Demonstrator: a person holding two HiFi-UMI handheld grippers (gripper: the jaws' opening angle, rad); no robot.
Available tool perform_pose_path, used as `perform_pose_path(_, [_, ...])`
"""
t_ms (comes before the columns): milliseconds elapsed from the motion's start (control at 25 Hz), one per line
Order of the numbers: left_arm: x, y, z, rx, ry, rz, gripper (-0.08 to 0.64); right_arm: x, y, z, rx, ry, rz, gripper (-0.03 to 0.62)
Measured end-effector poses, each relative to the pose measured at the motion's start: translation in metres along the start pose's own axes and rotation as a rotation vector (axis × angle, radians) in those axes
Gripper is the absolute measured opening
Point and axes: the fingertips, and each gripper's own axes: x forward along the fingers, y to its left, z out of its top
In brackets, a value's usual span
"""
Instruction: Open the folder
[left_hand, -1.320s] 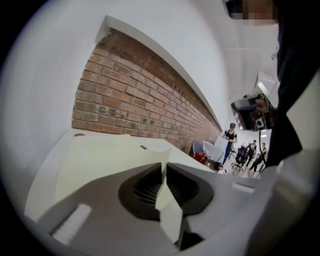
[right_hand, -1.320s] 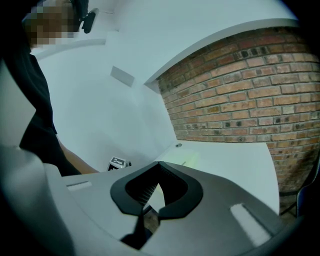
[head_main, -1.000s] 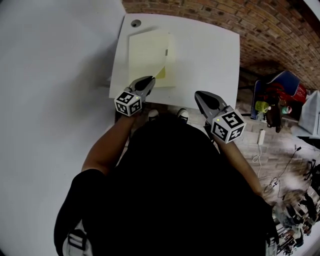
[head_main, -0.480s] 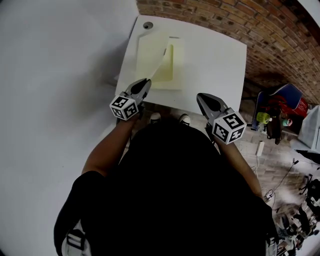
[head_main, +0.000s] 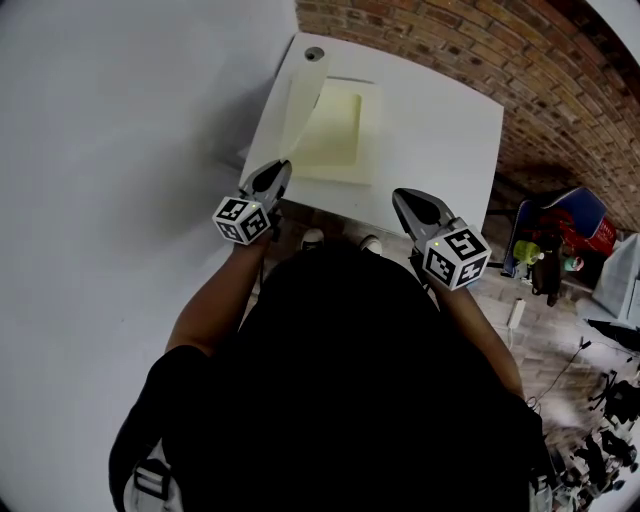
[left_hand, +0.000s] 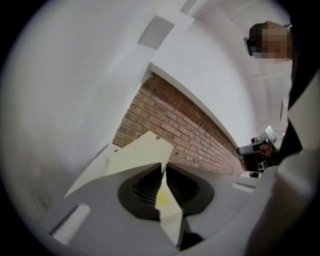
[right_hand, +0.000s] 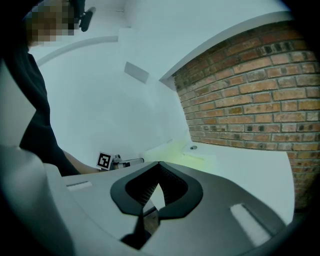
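Left gripper (head_main: 281, 166): reaches forward from bare forearm (head_main: 212, 295), near level, jaws pinched on the edge of the cover (left_hand: 140, 152). Right gripper (head_main: 398, 196): beside it, well apart, tilted slightly down, jaws together, nothing between.

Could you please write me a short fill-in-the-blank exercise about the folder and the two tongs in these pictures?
1. The left tongs are shut on the folder's raised ____.
2. The right tongs are shut and hold ____.
3. The folder lies on a white table that stands against a ____ wall.

Missing words: cover; nothing; brick.
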Motion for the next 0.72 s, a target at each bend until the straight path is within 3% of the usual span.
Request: perform_pose_path(720, [-0.04,0.049,0.019,-0.022,-0.07,0.146,0.023,0.009,0.009,0.0,-0.016,0.01,0.024,-0.002])
